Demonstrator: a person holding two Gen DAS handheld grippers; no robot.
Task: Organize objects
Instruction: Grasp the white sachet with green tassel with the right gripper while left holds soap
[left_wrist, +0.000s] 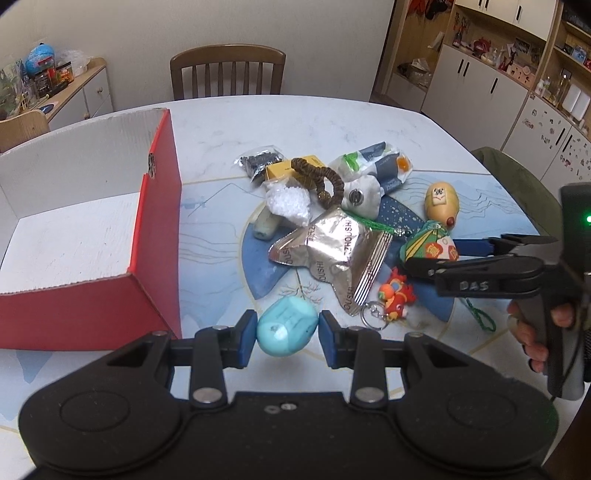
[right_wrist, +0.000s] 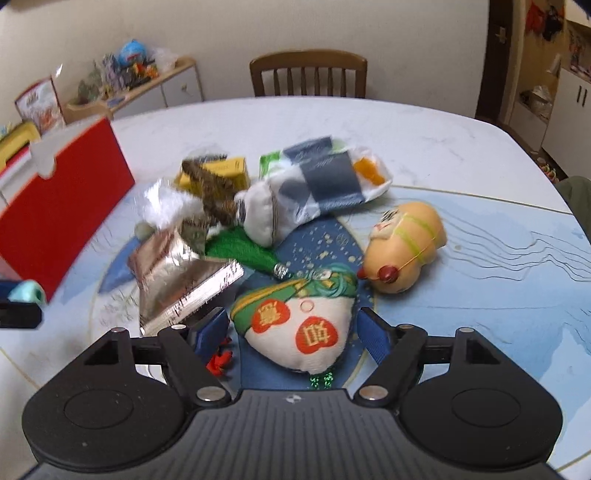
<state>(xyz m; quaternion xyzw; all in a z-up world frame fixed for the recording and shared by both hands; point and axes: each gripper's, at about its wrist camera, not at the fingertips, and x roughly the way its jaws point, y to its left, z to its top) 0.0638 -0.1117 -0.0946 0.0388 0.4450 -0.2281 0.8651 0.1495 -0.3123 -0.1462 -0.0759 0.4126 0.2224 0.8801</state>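
Observation:
My left gripper (left_wrist: 287, 329) is shut on a turquoise egg-shaped toy (left_wrist: 286, 325), held just above the table beside the near corner of the red box (left_wrist: 157, 229). That toy (right_wrist: 26, 291) also shows at the left edge of the right wrist view. My right gripper (right_wrist: 292, 332) is open, its blue pads (right_wrist: 373, 338) on either side of an embroidered green, white and orange sachet (right_wrist: 295, 328) lying on the table. In the left wrist view the right gripper (left_wrist: 437, 255) reaches in from the right around the sachet (left_wrist: 428, 245).
A pile fills the table's middle: a silver foil packet (left_wrist: 332, 254), a brown scrunchie (left_wrist: 321, 181), a yellow box (left_wrist: 286, 169), a white pouch (left_wrist: 360, 195), a yellow doll figure (right_wrist: 406, 247) and an orange keychain toy (left_wrist: 397, 295). A wooden chair (left_wrist: 227, 70) stands behind.

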